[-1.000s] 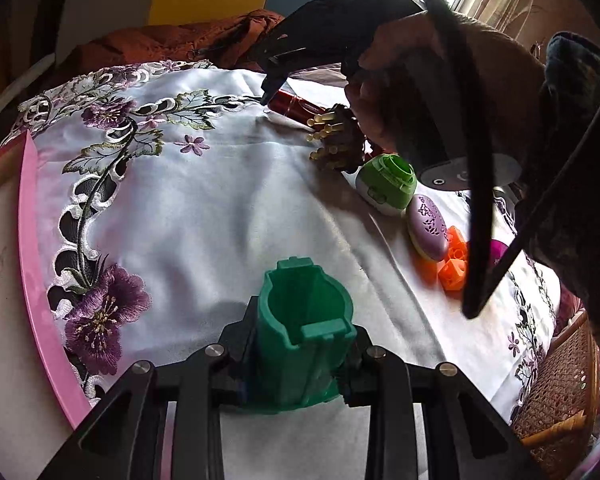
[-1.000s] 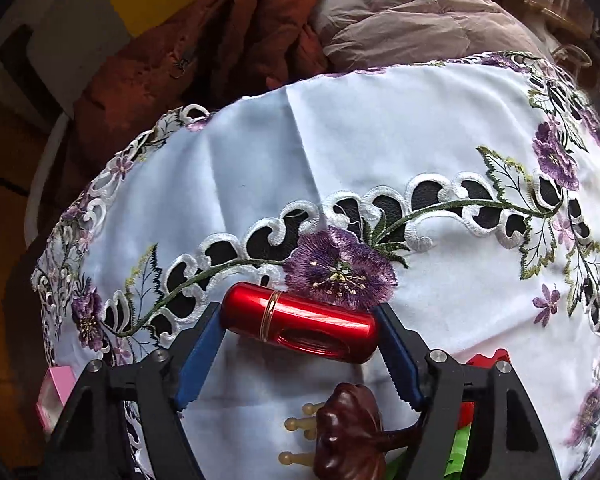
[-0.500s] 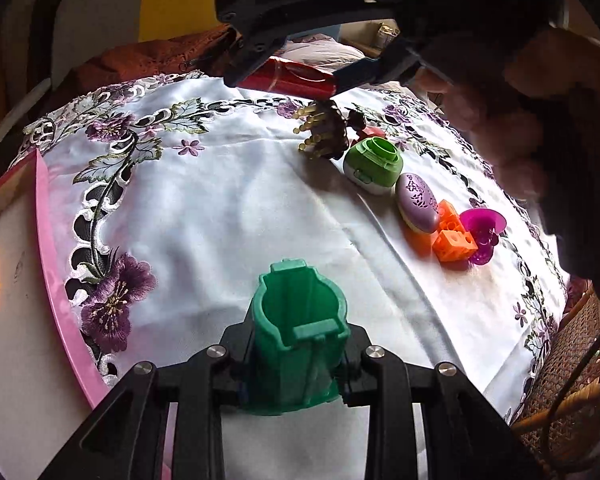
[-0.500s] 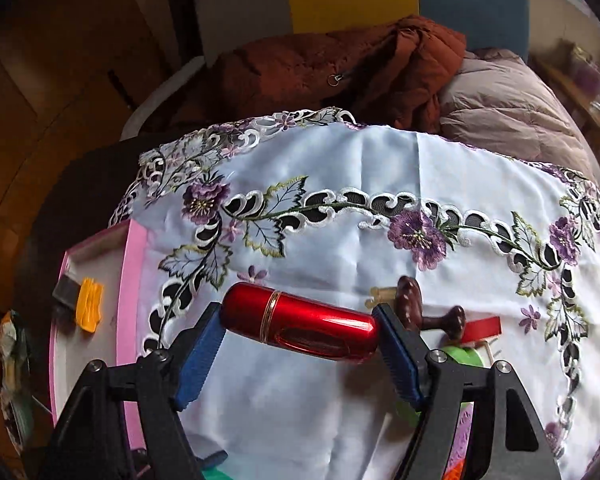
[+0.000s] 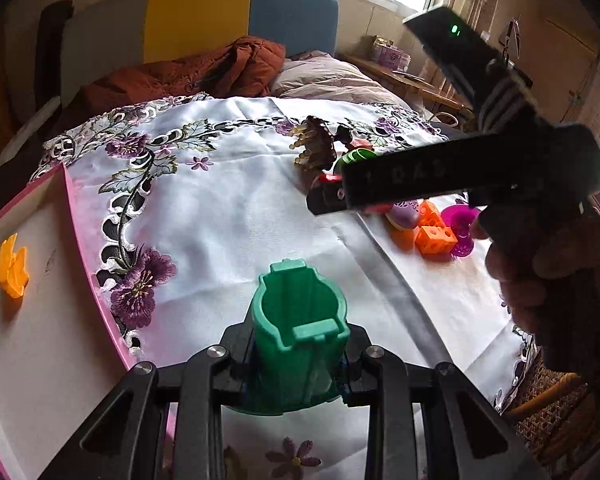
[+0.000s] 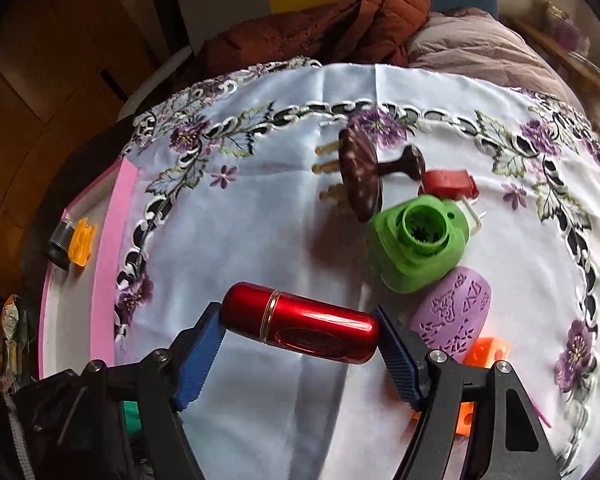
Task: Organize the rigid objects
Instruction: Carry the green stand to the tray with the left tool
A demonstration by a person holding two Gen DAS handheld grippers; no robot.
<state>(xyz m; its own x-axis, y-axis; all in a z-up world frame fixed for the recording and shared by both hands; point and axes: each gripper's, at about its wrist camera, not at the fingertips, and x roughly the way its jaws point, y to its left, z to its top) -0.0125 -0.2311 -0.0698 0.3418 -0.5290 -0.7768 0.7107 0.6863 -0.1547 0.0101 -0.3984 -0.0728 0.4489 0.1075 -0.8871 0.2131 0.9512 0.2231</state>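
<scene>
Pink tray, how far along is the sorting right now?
Done: an orange piece and a dark cylinder lie in the pink tray. In hand: left gripper holds a green cup, right gripper a red tube. Left: the massager, green punch, purple oval and more.

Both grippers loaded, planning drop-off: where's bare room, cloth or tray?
Free: white cloth between the pink tray rim and the brown massager; also tray floor nearer than the orange clip. Crowded: green piece, purple oval, orange blocks cluster on the right.
</scene>
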